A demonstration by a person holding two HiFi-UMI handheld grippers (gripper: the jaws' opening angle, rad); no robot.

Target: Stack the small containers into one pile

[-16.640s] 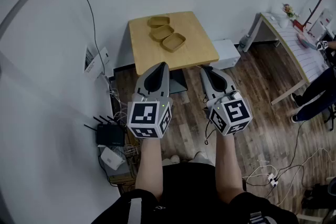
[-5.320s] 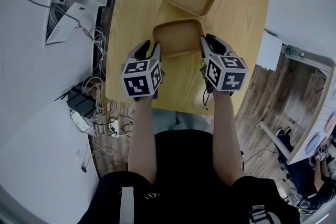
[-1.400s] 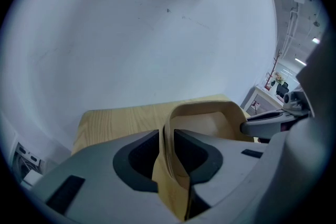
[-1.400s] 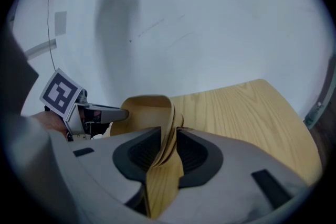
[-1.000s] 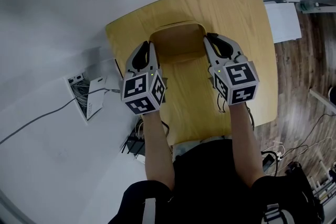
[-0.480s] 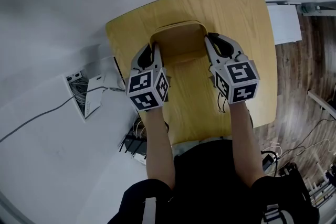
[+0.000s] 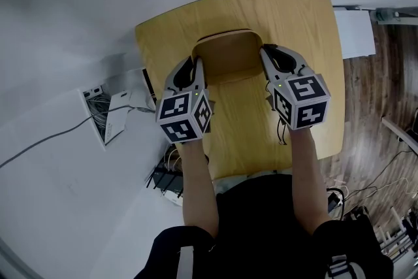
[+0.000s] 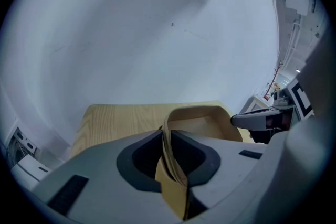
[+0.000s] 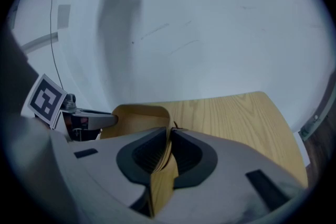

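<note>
Tan containers [image 7: 225, 55] lie beyond two straight, parallel forearms [image 7: 196, 186].

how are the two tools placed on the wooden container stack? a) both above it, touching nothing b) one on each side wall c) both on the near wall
b: the left tool has the left wall of the container stack between its opening jaws, and the right tool has the right wall between its closing jaws.
</note>
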